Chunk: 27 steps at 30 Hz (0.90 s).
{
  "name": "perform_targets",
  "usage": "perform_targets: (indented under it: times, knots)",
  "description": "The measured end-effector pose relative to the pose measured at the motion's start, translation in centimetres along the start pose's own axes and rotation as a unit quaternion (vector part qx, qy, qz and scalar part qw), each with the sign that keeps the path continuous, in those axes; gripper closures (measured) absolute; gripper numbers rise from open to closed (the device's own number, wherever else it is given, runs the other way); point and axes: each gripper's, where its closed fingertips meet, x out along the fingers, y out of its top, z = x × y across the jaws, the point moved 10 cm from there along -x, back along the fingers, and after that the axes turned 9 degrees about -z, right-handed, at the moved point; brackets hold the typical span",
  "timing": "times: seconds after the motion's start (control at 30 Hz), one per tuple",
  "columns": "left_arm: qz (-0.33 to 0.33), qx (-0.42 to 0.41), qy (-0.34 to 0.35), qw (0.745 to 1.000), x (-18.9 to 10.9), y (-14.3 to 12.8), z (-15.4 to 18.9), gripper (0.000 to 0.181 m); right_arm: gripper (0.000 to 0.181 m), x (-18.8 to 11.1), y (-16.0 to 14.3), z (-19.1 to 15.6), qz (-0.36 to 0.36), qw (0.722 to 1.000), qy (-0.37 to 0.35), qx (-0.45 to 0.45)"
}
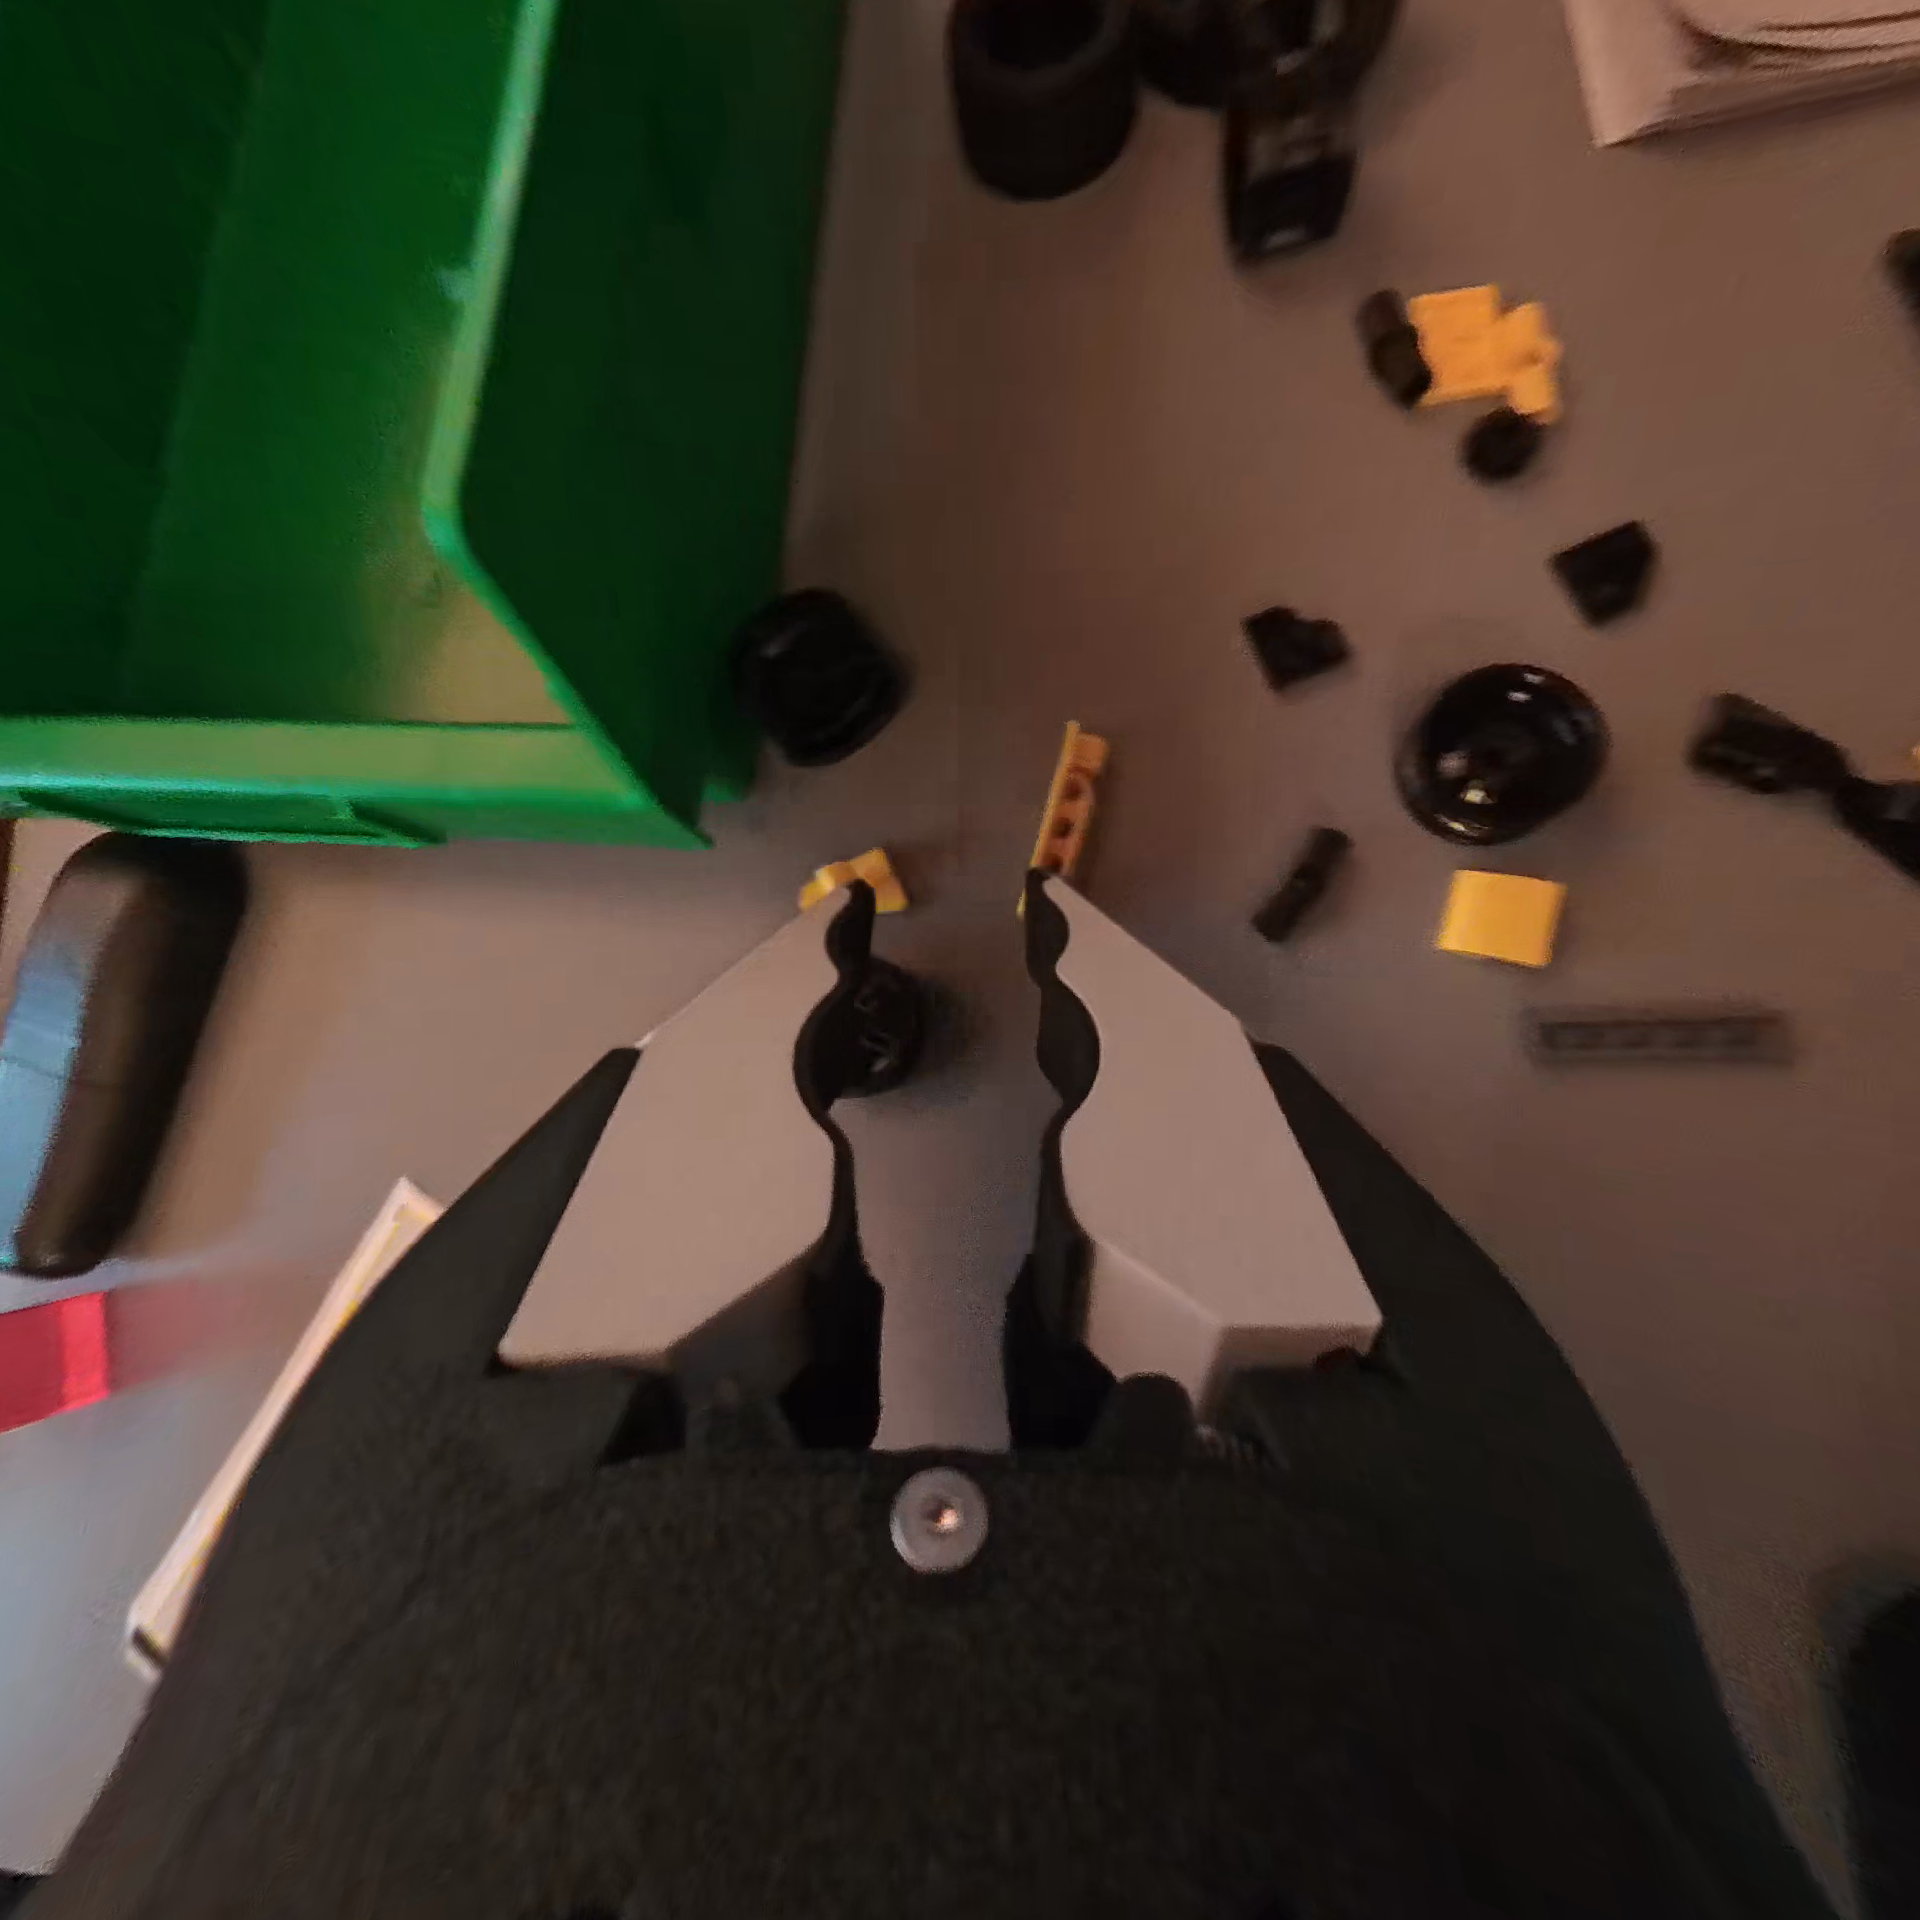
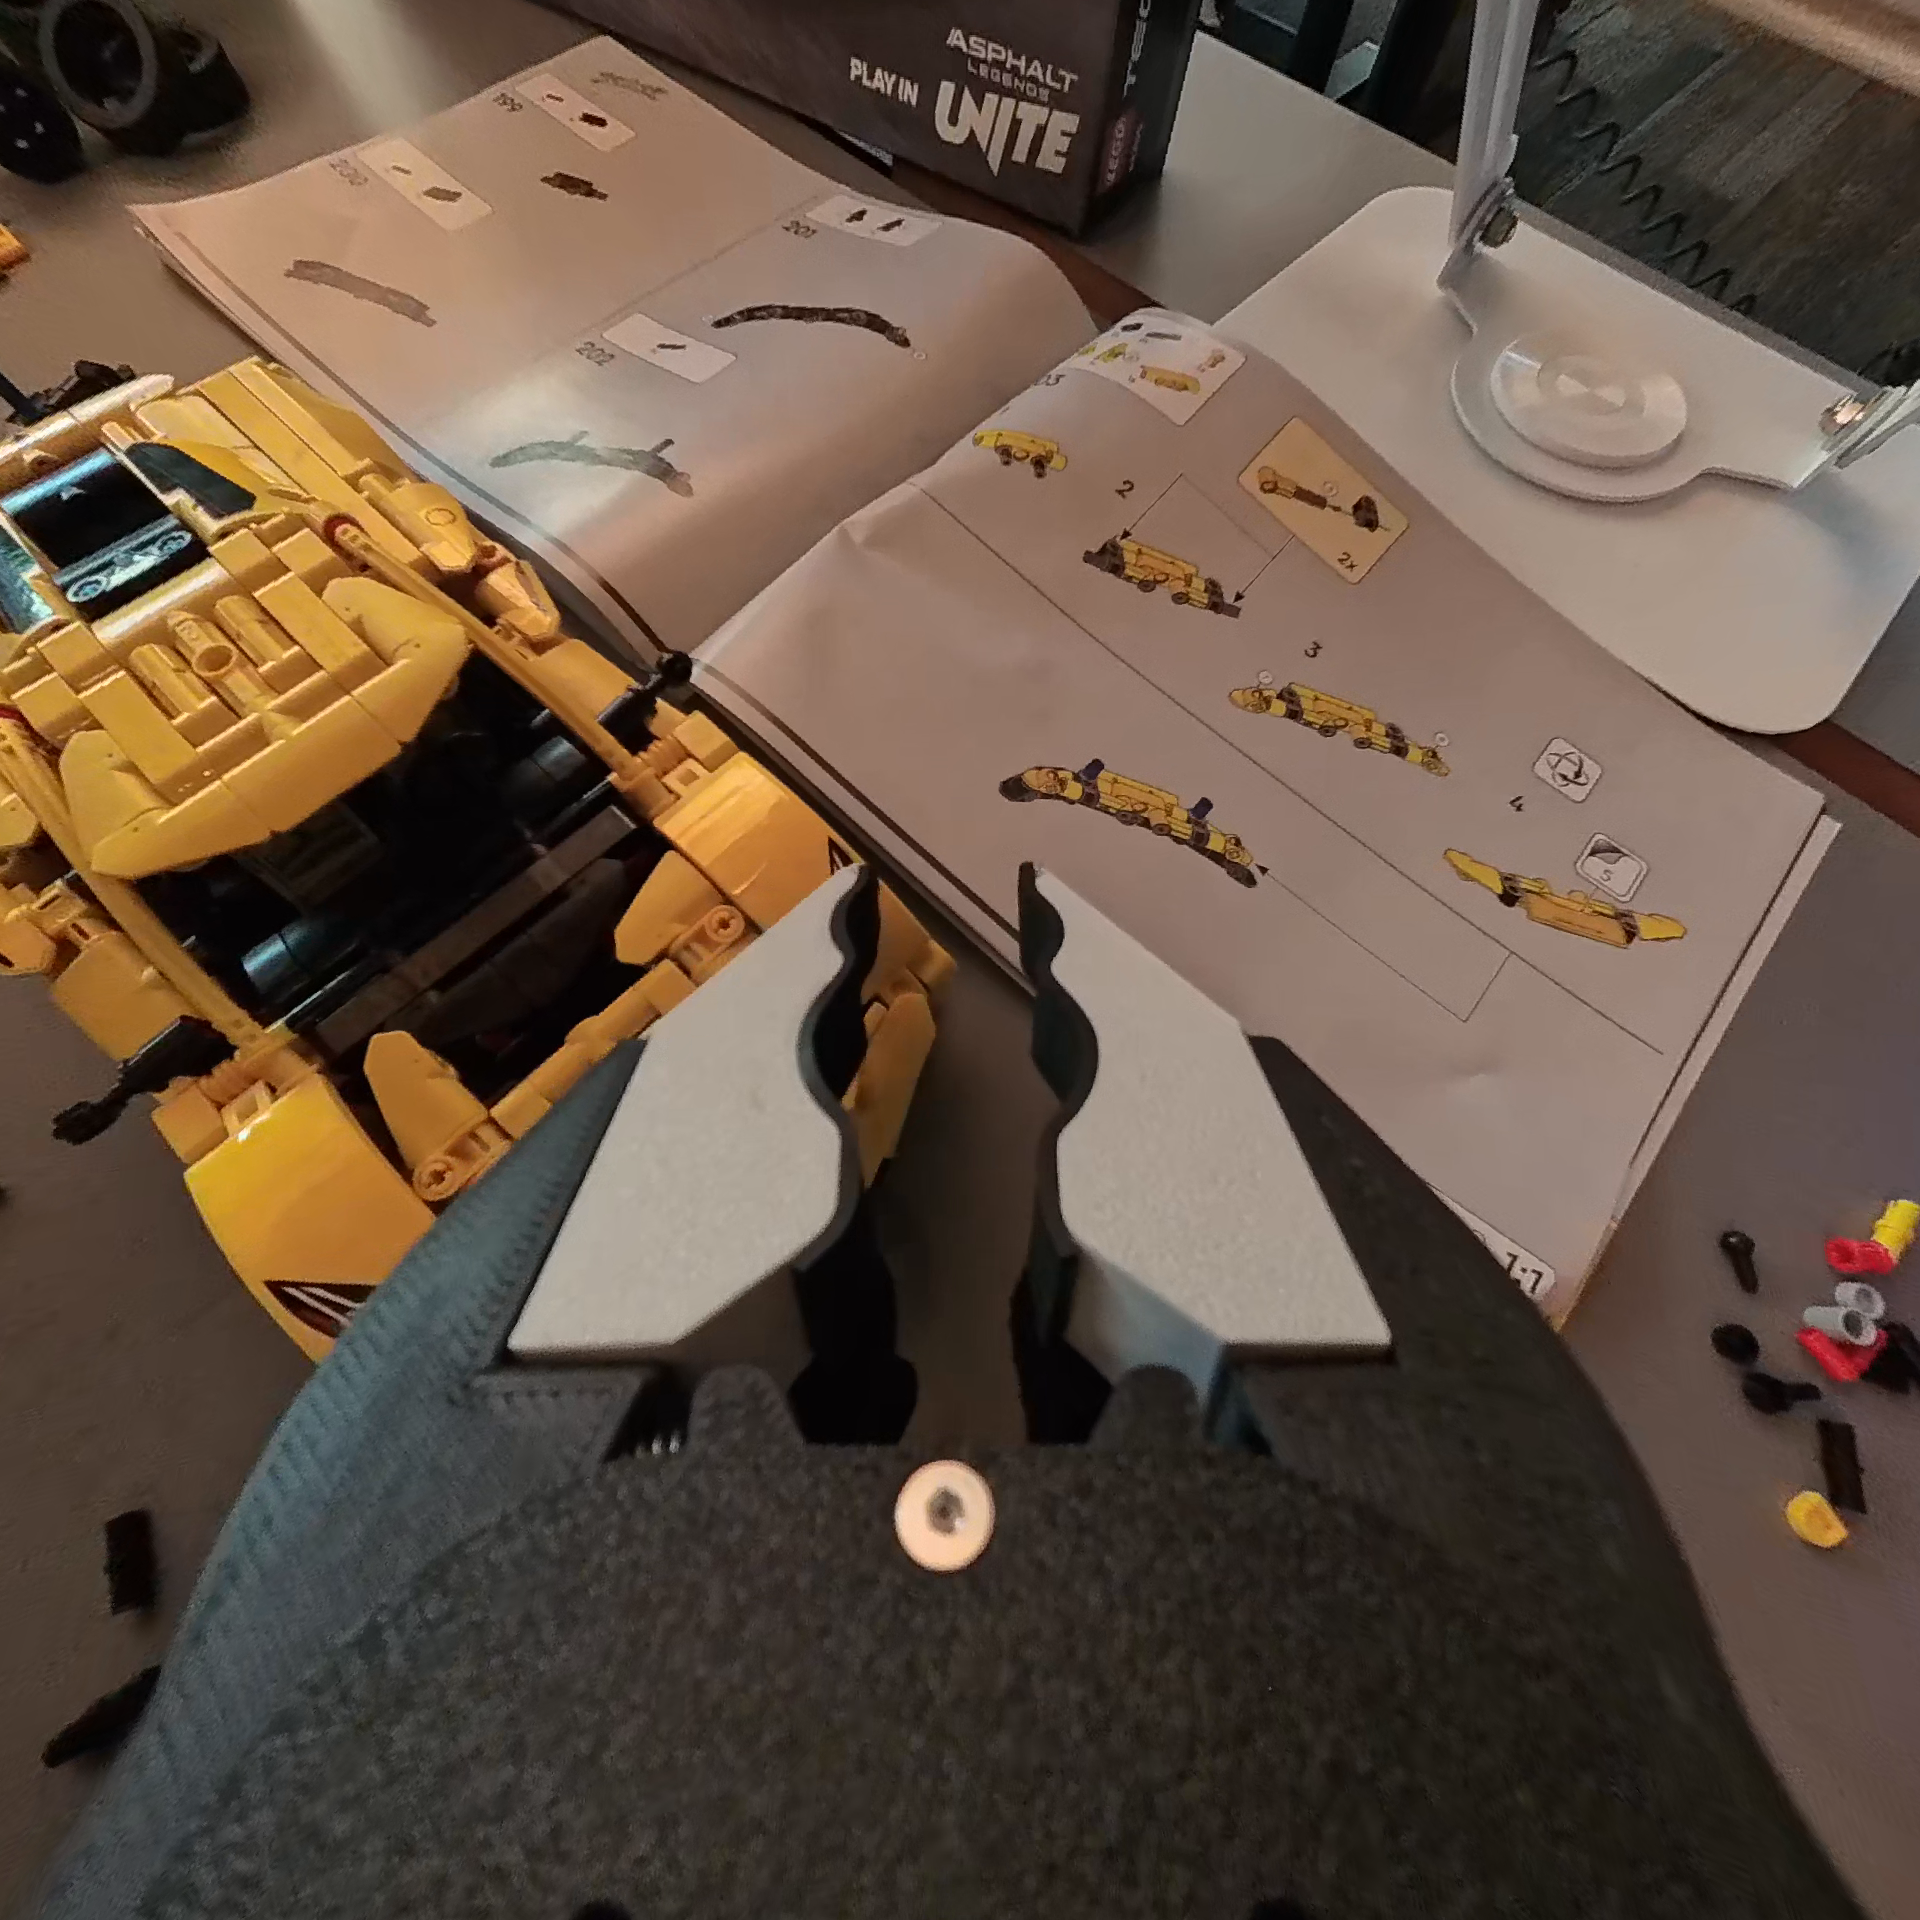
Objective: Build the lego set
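Observation:
My left gripper point(image 1: 943, 894) is open and empty, hovering over the table among loose parts. A small yellow piece point(image 1: 857, 879) lies at its left fingertip and a yellow beam point(image 1: 1070, 805) stands just past its right fingertip. A small black piece point(image 1: 883, 1029) lies between the fingers, below them. My right gripper point(image 2: 945, 883) is open and empty, above the edge of the yellow lego car point(image 2: 312, 779) and the open instruction booklet point(image 2: 1195, 727).
A green bin point(image 1: 364, 416) stands at the left. Black wheels point(image 1: 1496, 753), black bits and yellow pieces point(image 1: 1501, 916) lie scattered at the right. A dark box point(image 2: 987, 104) and a white stand base point(image 2: 1558, 416) sit behind the booklet. Small coloured pins point(image 2: 1849, 1320) lie at the right. Spacing between my two grippers at the tips: around 55 centimetres. My right gripper's tips are some 25 centimetres from the white stand base point(image 2: 1558, 416).

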Motion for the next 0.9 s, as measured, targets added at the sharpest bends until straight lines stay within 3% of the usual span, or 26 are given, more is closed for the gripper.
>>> perform_targets:
  times: [0.2,0.53,0.77,0.9]
  knots:
    - [-0.010,-0.061,-0.025,0.998,1.2,0.3,-1.8,0.151,0.154,0.2,-0.1,0.0,-0.006,1.000,0.001,-0.004]
    - [-0.033,-0.076,-0.043,0.996,2.1,0.3,-1.9,0.160,0.155,0.2,-0.2,-0.1,-0.013,1.000,-0.004,-0.014]
    - [0.006,-0.018,0.004,1.000,-0.1,1.5,0.1,0.166,0.155,0.1,-0.1,0.0,-0.007,1.000,-0.014,-0.016]
    - [0.068,0.021,-0.050,0.996,-2.5,3.8,2.6,0.166,0.155,-0.5,0.1,0.2,0.003,1.000,-0.025,-0.015]
